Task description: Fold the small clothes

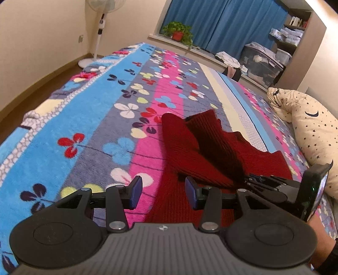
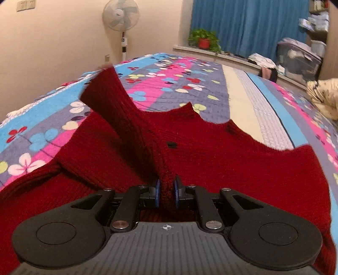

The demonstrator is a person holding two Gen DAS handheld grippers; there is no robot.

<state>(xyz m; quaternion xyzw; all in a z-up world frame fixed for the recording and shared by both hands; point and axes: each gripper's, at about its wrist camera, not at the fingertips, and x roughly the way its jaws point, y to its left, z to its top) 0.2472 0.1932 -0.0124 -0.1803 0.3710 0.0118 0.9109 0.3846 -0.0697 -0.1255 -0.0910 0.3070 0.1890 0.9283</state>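
Note:
A dark red knitted sweater (image 1: 190, 148) lies on the flowered blanket (image 1: 105, 105) on the bed. One sleeve is folded across its body. My left gripper (image 1: 163, 192) is open and empty, low over the sweater's near left edge. My right gripper (image 2: 166, 193) is shut on a bunched fold of the red sweater (image 2: 211, 152), which leads to a sleeve lifted toward the far left. A small black button (image 2: 171, 144) shows on the sweater's front. The right gripper also shows in the left wrist view (image 1: 253, 179), at the sweater's right side.
A star-patterned cream pillow (image 1: 308, 124) lies at the bed's right. A standing fan (image 2: 120, 19) is by the far wall. A potted plant (image 2: 203, 41) sits on the window ledge before blue curtains. Storage boxes (image 1: 262, 61) stand at the right.

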